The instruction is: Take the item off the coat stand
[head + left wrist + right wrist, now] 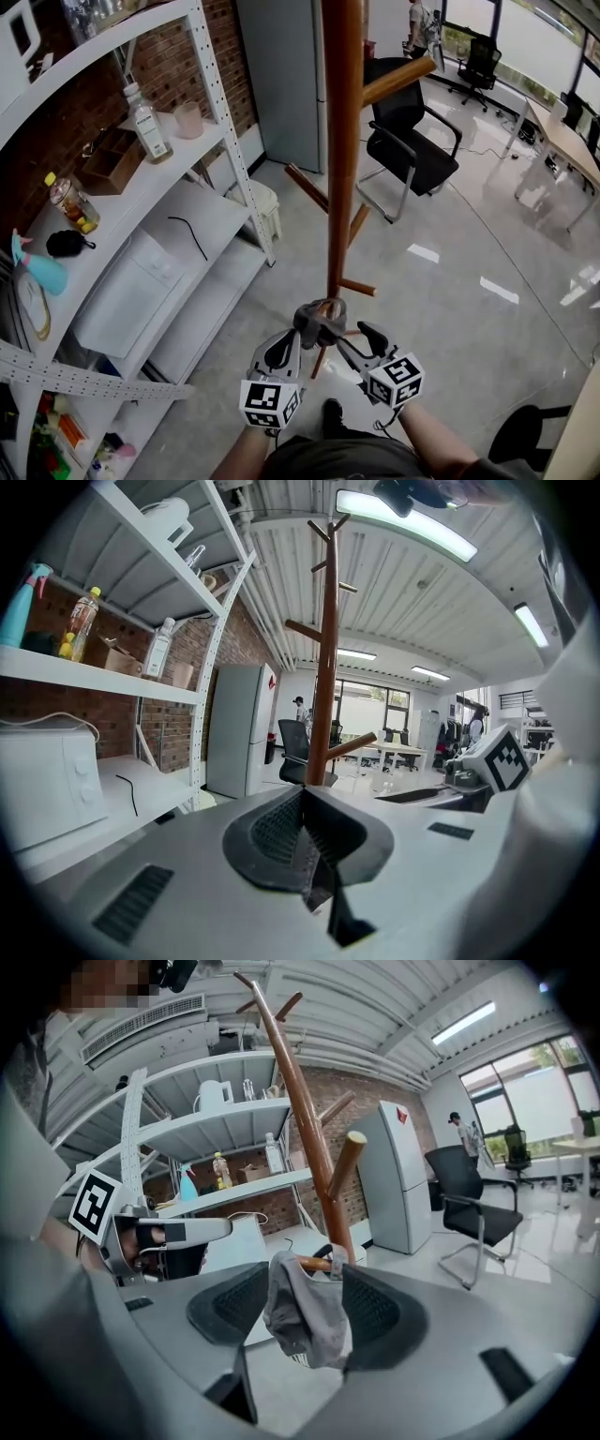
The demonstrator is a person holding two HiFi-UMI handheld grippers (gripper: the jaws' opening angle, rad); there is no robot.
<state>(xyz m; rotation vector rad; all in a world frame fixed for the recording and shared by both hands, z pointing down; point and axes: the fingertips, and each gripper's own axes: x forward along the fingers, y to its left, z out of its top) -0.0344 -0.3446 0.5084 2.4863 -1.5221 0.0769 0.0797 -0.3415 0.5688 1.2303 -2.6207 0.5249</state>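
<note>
The brown wooden coat stand (342, 141) rises straight in front of me. A grey cloth item (319, 322) hangs on a short low peg near its foot. In the right gripper view the cloth (302, 1321) droops from the peg between the pads of my right gripper (307, 1309), which stands open around it; a gap shows on the left side. My right gripper (352, 339) is just right of the cloth in the head view. My left gripper (292, 341) sits close on its left. Its jaws (305, 832) are shut, and I see nothing held, with the stand (324, 667) beyond.
White metal shelving (211, 103) fills the left, carrying a bottle (147, 122), a wooden box (112, 161) and a white appliance (131, 291). A black office chair (410, 141) stands behind the stand, beside a grey cabinet (281, 75). Desks (562, 141) and a distant person (418, 23) are at the far right.
</note>
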